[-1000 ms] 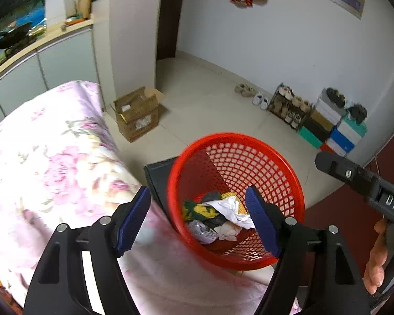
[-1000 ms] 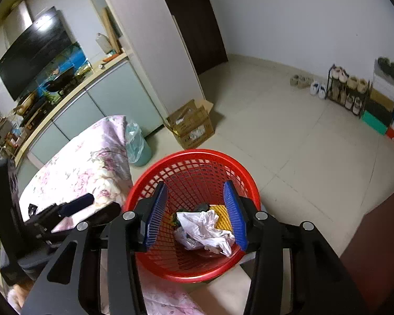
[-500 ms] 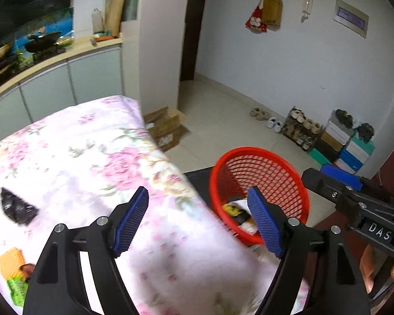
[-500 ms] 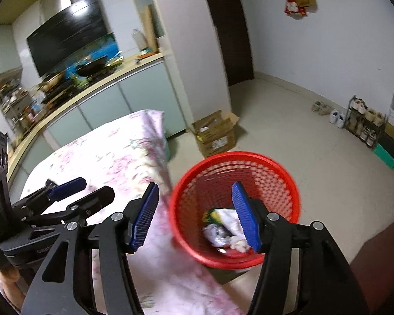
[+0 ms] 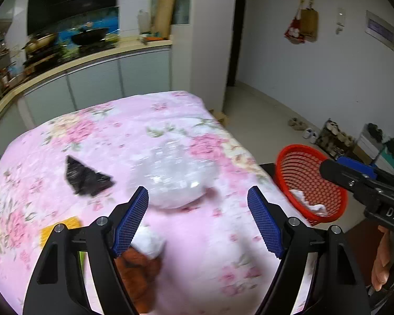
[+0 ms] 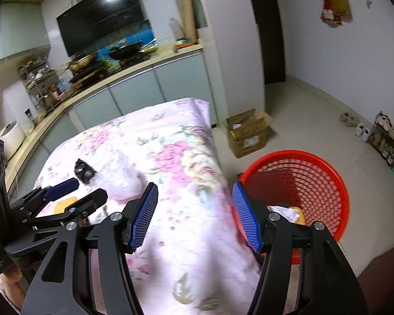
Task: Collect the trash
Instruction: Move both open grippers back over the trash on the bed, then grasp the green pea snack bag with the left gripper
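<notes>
Floral-covered worktop (image 5: 170, 120) ahead; my left tool (image 5: 198, 219) and right tool (image 6: 194, 216), both spread and empty. I'd lower left over what looks like clear plastic (image 5: 176, 181), closing gently.

Kitchen counter (image 6: 134, 72) along the far wall, carrying a dark wok (image 6: 125, 50) beneath a black range hood (image 6: 102, 15). Open cardboard box (image 6: 247, 131) on the tiled floor. Shoe rack (image 5: 336, 137) against the right wall; red hanging ornament (image 5: 293, 30) above.
</notes>
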Demonstrator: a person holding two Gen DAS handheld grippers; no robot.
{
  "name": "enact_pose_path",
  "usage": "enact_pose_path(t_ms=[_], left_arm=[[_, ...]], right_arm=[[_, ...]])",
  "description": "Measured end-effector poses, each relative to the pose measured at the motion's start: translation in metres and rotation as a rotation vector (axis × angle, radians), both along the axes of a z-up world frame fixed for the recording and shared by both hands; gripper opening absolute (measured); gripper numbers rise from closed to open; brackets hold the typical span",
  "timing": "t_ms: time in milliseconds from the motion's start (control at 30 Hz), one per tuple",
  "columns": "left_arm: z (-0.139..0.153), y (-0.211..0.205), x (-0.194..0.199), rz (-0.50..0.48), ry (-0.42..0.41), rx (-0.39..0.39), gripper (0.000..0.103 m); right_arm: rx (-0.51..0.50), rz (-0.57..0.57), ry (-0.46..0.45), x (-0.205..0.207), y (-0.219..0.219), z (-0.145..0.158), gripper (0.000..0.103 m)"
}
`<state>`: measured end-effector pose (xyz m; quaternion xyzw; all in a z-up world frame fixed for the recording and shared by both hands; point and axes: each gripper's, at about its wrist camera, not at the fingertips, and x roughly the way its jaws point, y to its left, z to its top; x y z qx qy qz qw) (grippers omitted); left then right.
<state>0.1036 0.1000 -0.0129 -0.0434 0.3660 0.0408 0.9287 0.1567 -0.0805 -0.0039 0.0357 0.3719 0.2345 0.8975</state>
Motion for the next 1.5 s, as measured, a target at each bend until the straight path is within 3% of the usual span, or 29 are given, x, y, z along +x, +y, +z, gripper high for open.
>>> enact_pose_path(t_ms=[133, 600, 833, 1033, 1267, 1500], left_arm=[[-0.002, 0.023, -0.01, 0.049, 0.008, -0.016, 0.075], [0.005, 0.113, -0.064, 0.262, 0.002, -0.03, 0.075], [0.018, 0.175, -0.104, 0.391, -0.019, -0.099, 0.075], [-0.005, 0.175, -0.111, 0.357, 0.029, -0.166, 0.075], [-0.05, 0.154, -0.09, 0.282, 0.143, -0.158, 0.075], [-0.069, 0.15, -0.077, 0.27, 0.183, -0.142, 0.075]], right_arm=[[0.0, 0.044, -0.007, -0.004, 0.021, 0.003, 0.064], [0.013, 0.174, 0.003, -0.021, 0.077, 0.0, 0.064], [0.02, 0.182, 0.021, -0.018, 0.08, -0.006, 0.064], [0.026, 0.179, 0.055, -0.014, 0.08, -0.014, 0.064], [0.024, 0.176, 0.063, -0.012, 0.077, -0.018, 0.064], [0.022, 0.152, 0.085, -0.008, 0.07, -0.025, 0.064]])
